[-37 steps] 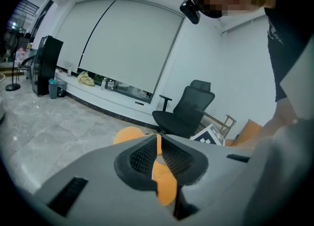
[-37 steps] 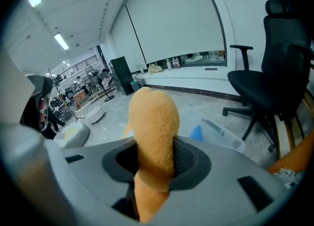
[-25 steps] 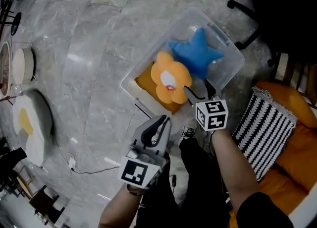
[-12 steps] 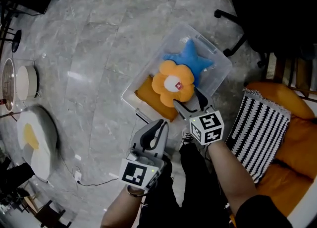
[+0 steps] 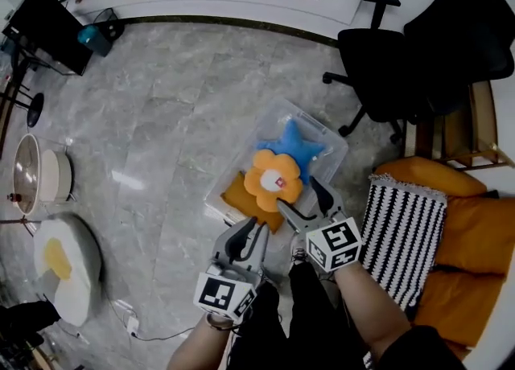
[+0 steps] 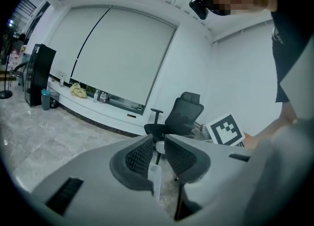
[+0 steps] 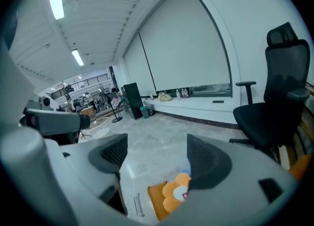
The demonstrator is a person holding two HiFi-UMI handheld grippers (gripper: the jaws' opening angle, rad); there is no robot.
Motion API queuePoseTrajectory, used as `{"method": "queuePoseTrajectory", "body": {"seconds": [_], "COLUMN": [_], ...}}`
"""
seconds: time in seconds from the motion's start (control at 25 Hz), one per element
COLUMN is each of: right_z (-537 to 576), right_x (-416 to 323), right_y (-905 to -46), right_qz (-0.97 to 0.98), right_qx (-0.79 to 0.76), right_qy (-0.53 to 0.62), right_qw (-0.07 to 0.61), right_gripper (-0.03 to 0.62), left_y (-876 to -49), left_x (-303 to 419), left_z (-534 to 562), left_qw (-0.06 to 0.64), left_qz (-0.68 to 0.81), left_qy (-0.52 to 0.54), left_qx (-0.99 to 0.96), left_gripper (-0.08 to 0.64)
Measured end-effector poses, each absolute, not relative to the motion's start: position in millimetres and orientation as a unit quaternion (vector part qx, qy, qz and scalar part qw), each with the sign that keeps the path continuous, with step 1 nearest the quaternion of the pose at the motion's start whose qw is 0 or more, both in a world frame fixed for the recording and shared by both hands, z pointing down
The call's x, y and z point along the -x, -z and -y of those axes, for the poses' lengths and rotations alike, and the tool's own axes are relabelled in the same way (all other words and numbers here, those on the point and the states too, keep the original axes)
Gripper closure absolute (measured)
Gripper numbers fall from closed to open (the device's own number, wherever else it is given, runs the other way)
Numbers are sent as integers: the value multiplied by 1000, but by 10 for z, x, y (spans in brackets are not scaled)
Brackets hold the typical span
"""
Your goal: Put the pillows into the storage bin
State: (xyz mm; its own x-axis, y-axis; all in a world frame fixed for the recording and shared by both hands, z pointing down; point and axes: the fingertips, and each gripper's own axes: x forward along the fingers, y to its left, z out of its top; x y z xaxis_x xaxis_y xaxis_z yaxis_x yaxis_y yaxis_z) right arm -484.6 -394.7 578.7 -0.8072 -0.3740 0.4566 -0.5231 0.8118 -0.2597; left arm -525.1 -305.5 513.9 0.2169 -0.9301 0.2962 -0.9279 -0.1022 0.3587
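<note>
Flower pillow [image 5: 273,182], star pillow [image 5: 291,143] and orange square pillow [image 5: 237,196] lie in storage bin [image 5: 331,137] on floor. Deposit step judged done.

Right tongs [image 5: 300,196]: wide apart, empty. Left tongs [image 5: 251,230]: jaws just been opening, narrow gap, nothing between.

Next, likely: fetch striped pillow [image 5: 402,236] from sofa [image 5: 475,232]; calls for reach to right.

Only head view shows striped pillow. Left gripper view shows office chair [image 6: 181,114], no bin.

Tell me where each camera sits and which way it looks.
Head view: on the person's head, looking steeply down at a clear plastic storage bin; both forearms, left tool and right tool show.
Left gripper view: on left tool, looking across at a black office chair; its empty jaws just opened slightly.
Right gripper view: on right tool, tilted down at an orange flower pillow; jaws wide, empty.
Shared: all see that chair.
</note>
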Motion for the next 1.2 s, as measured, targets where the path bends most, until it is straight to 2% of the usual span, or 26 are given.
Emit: {"method": "queuePoseTrajectory", "body": {"seconds": [0.08,0.2,0.52,0.6,0.68,0.72,0.88,1.2], "right_z": [3966,3966,3631,3573,3496,3448,3235,2917], "right_x": [4863,4820,4756,4704,4638,4605,4494,4088], "right_y": [-5442,-4978,-3900,-3688,-3517,-3443,-3254,-3245], "right_qz": [938,944,949,947,944,944,944,937], "right_qx": [-242,-250,-278,-294,-308,-312,-318,-334], "right_qy": [-176,-152,-103,-89,-74,-66,-44,-47], "right_qw": [176,152,105,94,88,85,79,90], "right_gripper": [221,313,369,432,569,589,589,589], "left_y": [-4896,-4535,-3602,-3425,-3271,-3205,-3067,-3073], "left_x": [5274,5263,5364,5408,5429,5427,5420,5150], "left_z": [3081,3088,2701,2609,2506,2454,2286,2121], "left_qw": [220,190,132,118,104,96,75,81], "left_qz": [624,622,619,620,619,619,614,602], "left_qy": [9,21,41,44,46,46,44,31], "left_qx": [-750,-760,-773,-775,-777,-778,-785,-794], "left_gripper": [488,477,476,476,476,476,476,488]}}
